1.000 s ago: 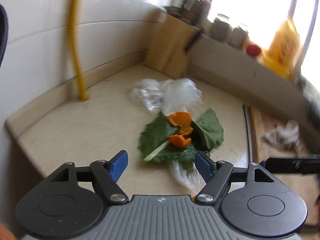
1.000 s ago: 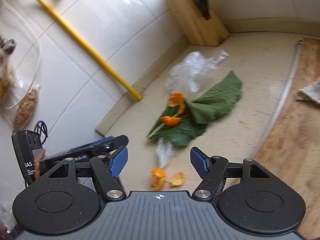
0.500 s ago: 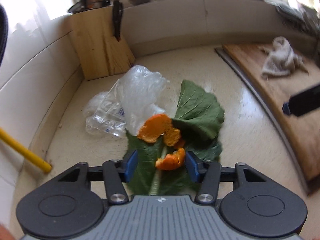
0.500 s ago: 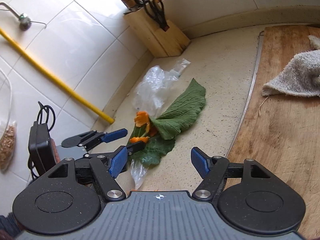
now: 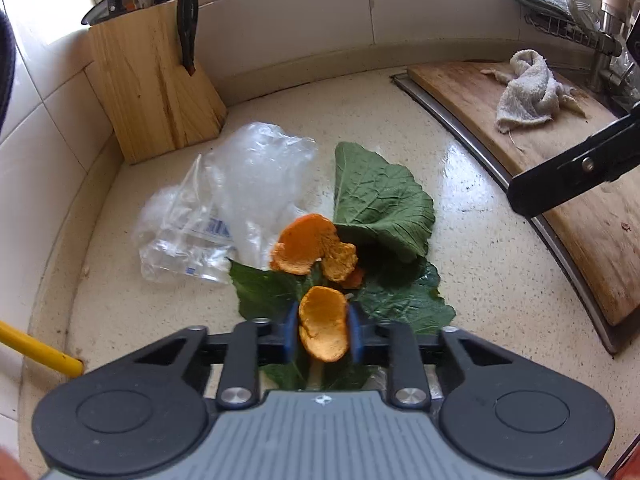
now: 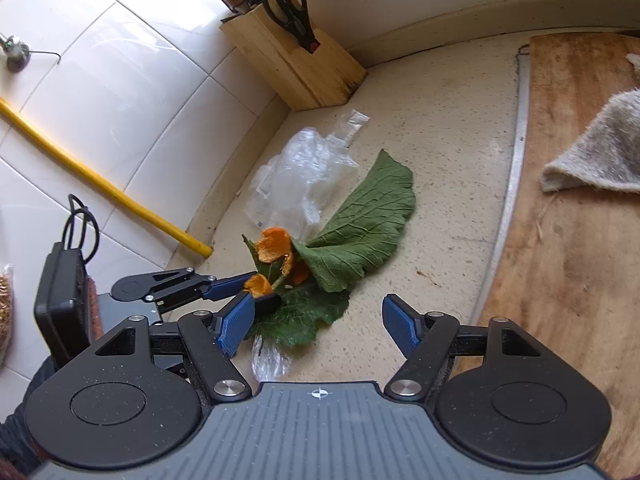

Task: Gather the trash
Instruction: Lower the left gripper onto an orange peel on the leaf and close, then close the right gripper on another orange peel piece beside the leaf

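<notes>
A pile of trash lies on the beige counter: green leaves (image 5: 380,208) (image 6: 360,224), orange peel pieces (image 5: 308,246) (image 6: 274,244) and a crumpled clear plastic bag (image 5: 224,204) (image 6: 300,172). My left gripper (image 5: 323,330) (image 6: 256,284) is shut on one curled piece of orange peel (image 5: 322,328) over the near leaf. My right gripper (image 6: 318,324) hangs open above the counter just right of the pile, nothing between its fingers; one of its fingers (image 5: 568,172) shows in the left wrist view. A small scrap of clear plastic (image 6: 270,358) lies beneath it.
A wooden knife block (image 5: 148,84) (image 6: 296,64) stands in the corner. A wooden cutting board (image 5: 560,168) (image 6: 568,208) with a grey cloth (image 5: 528,92) (image 6: 600,160) lies to the right. A yellow pipe (image 6: 100,184) runs down the tiled wall.
My left gripper has moved in over the pile and gone from open to shut on a piece of orange peel. The right gripper has shifted right and stays open.
</notes>
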Demonstrator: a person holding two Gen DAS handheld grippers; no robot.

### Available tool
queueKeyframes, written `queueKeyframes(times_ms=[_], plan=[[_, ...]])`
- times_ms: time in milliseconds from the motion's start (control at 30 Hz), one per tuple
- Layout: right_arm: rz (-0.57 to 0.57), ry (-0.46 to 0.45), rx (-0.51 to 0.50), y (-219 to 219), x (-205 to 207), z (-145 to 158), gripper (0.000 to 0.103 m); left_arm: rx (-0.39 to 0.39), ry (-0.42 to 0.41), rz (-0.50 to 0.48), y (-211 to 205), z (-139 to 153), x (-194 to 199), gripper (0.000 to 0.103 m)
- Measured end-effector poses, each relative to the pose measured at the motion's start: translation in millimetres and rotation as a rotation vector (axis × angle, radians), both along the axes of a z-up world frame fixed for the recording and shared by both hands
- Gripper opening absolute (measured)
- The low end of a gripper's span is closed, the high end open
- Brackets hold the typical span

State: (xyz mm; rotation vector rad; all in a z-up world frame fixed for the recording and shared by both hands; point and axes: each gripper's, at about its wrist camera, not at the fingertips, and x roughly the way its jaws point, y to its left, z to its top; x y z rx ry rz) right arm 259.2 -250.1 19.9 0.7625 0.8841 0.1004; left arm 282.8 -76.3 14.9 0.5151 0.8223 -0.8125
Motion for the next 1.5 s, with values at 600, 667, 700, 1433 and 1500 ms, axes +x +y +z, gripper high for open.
queueKeyframes(times_ms=[600, 667, 700, 1433, 1500], plan=[[0.514, -0.079, -0.193, 62, 113, -8, 0.078, -0.353, 0.294, 0.212, 59, 9, 18, 0.017], [0.596, -0.100, -0.236, 71, 120, -3, 0.078, -0.374, 0.294, 0.217, 64, 10, 16, 0.017], [0.625, -0.107, -0.256, 73, 122, 0, 0.079, -0.387, 0.297, 0.219, 67, 10, 15, 0.017], [0.591, 0.065, -0.160, 68, 150, -31, 0.040, -0.337, 0.340, 0.226, 69, -5, 14, 0.017], [0.614, 0.073, -0.179, 76, 152, -33, 0.042, -0.329, 0.337, 0.221, 69, -4, 13, 0.017]])
